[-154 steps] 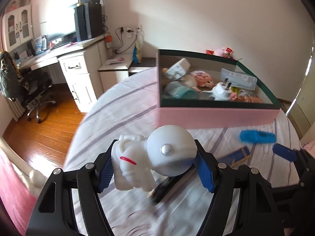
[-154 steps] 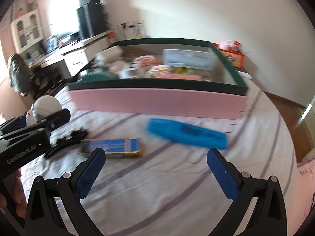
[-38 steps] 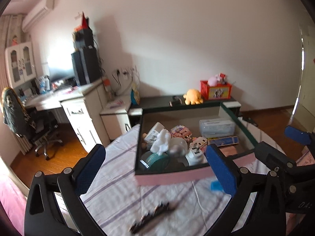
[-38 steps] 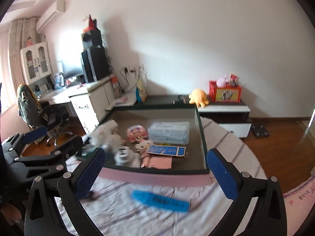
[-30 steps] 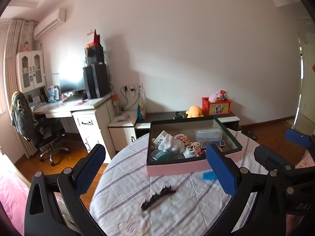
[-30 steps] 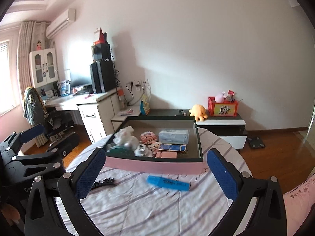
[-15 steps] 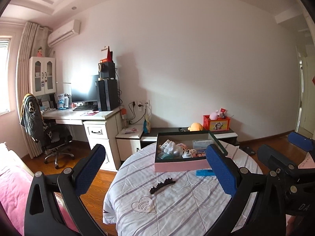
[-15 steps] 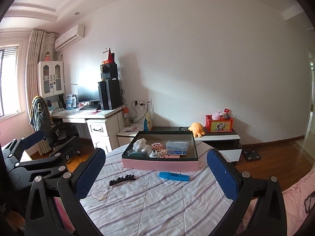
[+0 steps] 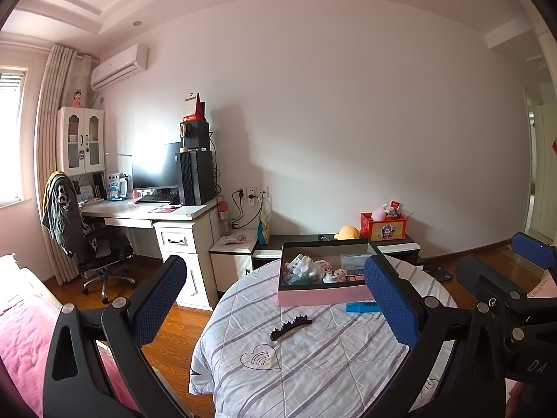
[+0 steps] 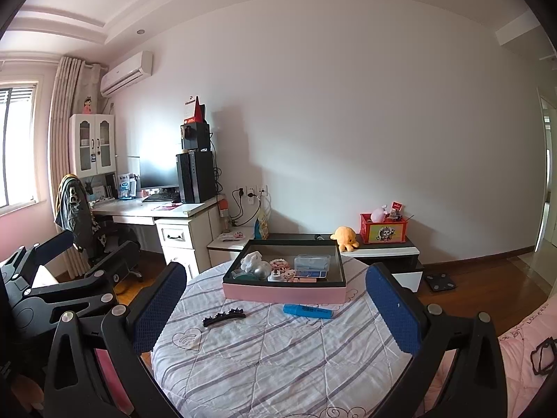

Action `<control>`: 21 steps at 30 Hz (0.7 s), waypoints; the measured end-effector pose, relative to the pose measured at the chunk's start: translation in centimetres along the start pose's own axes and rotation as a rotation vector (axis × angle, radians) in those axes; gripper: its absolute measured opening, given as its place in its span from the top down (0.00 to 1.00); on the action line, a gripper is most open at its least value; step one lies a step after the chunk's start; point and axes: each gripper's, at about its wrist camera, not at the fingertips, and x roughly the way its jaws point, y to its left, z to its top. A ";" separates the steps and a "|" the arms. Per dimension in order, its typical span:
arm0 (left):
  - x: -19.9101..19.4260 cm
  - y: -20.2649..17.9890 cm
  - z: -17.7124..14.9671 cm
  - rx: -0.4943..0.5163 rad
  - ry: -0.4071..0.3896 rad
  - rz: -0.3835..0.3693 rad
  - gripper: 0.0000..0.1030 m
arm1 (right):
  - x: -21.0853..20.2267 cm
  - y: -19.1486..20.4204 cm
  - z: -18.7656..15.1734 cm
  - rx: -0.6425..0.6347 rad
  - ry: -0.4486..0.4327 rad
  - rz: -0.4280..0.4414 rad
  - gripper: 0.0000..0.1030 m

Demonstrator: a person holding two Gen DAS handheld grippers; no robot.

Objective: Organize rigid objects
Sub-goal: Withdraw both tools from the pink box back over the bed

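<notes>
We hold our left hand-held gripper point(image 9: 275, 304) and our right hand-held gripper point(image 10: 275, 308) up high and well back from the table point(image 10: 278, 358). Both are wide apart and hold nothing.

Two things lie loose on the striped cloth. The black hair clip point(image 10: 224, 316) is on the left part of the table, near the pink box point(image 10: 283, 294). The blue marker point(image 10: 307, 311) lies just in front of the box, more to the right. The box sits at the far side of the table and already holds a white toy point(image 10: 251, 262), a clear case point(image 10: 312, 262) and other small things.

We think both loose things are light and hard. The clip is thin and has little teeth, so it may slip or tip. We would pinch it across its middle, where it is thickest. The marker is smooth and round, so it could roll. We would take it across its short way, near the middle, so it stays level. The cloth is soft, so we may press down a bit to get under them. The box has low walls, so dropping things in looks easy.
</notes>
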 end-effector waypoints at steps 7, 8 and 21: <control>0.2 0.0 -0.1 0.004 0.017 0.000 0.00 | 0.3 0.0 -0.4 0.004 0.019 -0.003 0.00; 0.3 0.0 -0.1 0.004 0.019 -0.001 0.00 | 0.5 0.0 -0.5 0.005 0.023 -0.004 0.00; 7.3 -1.0 -3.3 0.033 0.173 -0.015 0.00 | 6.3 -1.4 -3.0 0.020 0.158 -0.011 0.00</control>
